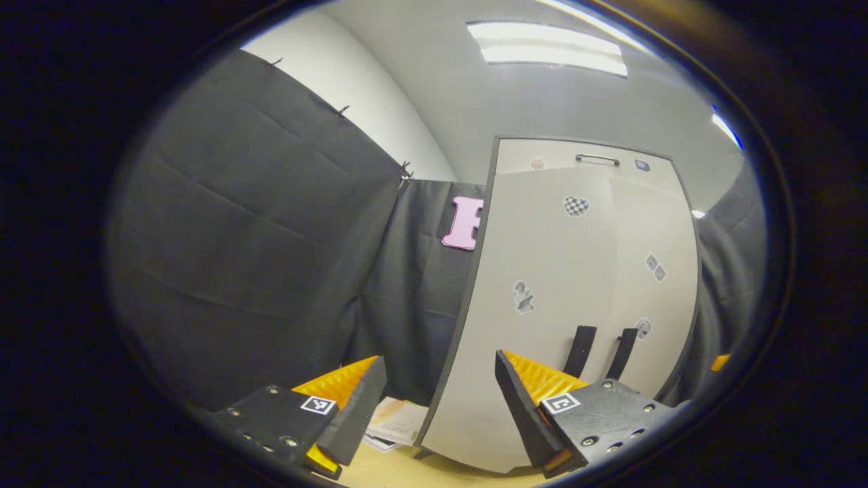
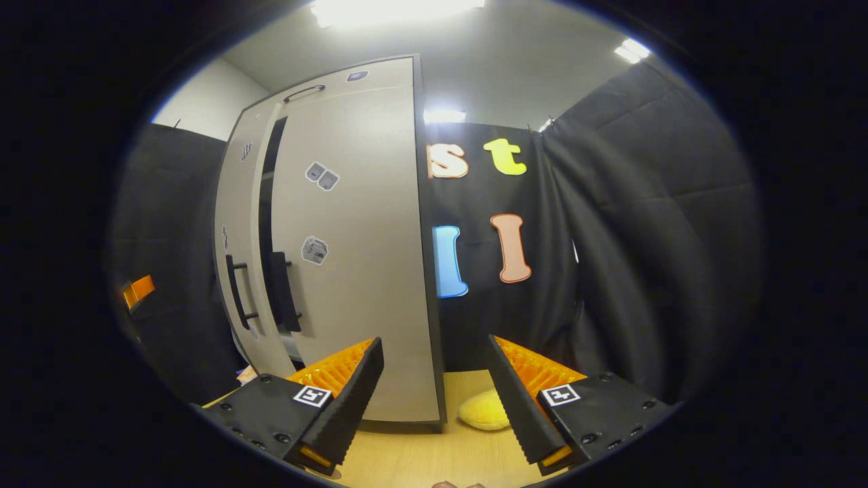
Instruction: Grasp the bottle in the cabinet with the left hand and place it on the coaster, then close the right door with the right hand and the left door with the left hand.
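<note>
A tall pale grey cabinet [image 1: 576, 305] stood on a light wooden table [image 2: 434, 461] against the black cloth wall [image 1: 258, 237] of the booth. In the left gripper view its two doors looked all but shut, the two black vertical handles [image 1: 580, 350] side by side low on the front and a few small stickers [image 1: 523, 297] scattered over the panels. In the right gripper view, taken from the cabinet's other side, a narrow dark gap showed between the left door [image 2: 237, 230] and the right door [image 2: 352, 237], so the doors were not quite flush (at least from that angle). A small horizontal handle [image 1: 597, 159] sat near the cabinet's top.

The left gripper [image 1: 434, 400] hung in front of the cabinet's near left corner, its jaws spread wide with nothing between them. Some papers [image 1: 397, 423] lay on the table just beside that corner. The right gripper [image 2: 434, 396] faced the cabinet's right edge, its jaws likewise spread and holding nothing. On the table just to the right of the cabinet, between those fingers, lay a round yellow coaster [image 2: 483, 410]; I could not tell whether anything stood on it, and I could not make out the bottle. At the far left of the right gripper view, part of the other gripper [image 2: 137, 291] showed, well apart from the cabinet. Ceiling lights [image 1: 549, 51] glared overhead.
</note>
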A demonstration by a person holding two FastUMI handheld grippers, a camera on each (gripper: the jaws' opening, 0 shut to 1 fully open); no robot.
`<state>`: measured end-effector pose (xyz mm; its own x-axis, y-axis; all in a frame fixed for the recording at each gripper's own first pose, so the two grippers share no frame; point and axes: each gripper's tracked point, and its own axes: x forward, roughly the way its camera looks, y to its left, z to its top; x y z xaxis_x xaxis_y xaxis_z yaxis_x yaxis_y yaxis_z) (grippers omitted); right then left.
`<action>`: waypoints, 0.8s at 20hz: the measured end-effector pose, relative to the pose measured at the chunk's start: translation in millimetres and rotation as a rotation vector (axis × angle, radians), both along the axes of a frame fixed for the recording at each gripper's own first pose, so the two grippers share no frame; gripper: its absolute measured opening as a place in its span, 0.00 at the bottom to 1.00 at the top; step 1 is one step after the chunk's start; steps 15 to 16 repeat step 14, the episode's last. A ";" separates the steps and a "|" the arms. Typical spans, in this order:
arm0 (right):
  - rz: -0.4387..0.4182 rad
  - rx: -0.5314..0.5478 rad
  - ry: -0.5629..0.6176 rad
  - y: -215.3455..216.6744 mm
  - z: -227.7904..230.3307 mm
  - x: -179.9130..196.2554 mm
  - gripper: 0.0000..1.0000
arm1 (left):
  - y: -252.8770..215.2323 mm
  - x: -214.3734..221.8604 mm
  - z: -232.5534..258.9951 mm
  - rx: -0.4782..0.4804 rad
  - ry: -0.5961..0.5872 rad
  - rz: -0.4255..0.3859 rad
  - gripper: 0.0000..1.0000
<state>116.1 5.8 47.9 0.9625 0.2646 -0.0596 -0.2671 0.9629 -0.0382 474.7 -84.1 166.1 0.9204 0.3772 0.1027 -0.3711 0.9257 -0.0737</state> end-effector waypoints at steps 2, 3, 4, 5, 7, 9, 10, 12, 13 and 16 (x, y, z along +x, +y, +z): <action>0.001 0.022 0.008 1.3 3.1 3.1 0.96 | 4.4 -3.0 3.4 0.010 0.022 -0.022 0.93; 0.000 0.043 0.013 4.1 3.4 3.7 0.96 | 8.7 -5.6 7.7 0.014 0.022 -0.026 0.94; -0.002 0.064 0.013 7.4 6.2 3.6 0.97 | 13.9 -6.6 12.4 0.020 0.016 -0.031 0.99; -0.015 0.085 0.005 8.5 8.9 4.2 0.96 | 17.8 -6.0 15.5 0.023 0.014 -0.038 0.99; -0.039 0.117 0.009 14.7 11.3 5.2 0.94 | 27.6 -3.7 14.4 0.010 0.018 -0.062 0.94; -0.035 0.112 0.001 26.6 14.8 4.2 0.96 | 39.6 -4.2 8.1 -0.009 0.023 -0.085 0.94; -0.061 0.099 -0.016 26.1 17.0 5.1 0.97 | 46.0 -5.5 4.3 -0.015 0.027 -0.094 0.94; -0.089 0.093 -0.031 31.0 19.1 3.3 0.96 | 57.4 -0.1 -4.9 -0.021 0.038 -0.136 0.94; -0.084 0.093 -0.034 40.1 17.3 0.4 0.96 | 55.7 17.9 -10.3 -0.016 0.040 -0.163 0.94; -0.088 0.089 -0.039 45.6 16.5 -2.6 0.96 | 59.4 23.5 -17.2 -0.010 0.039 -0.181 0.99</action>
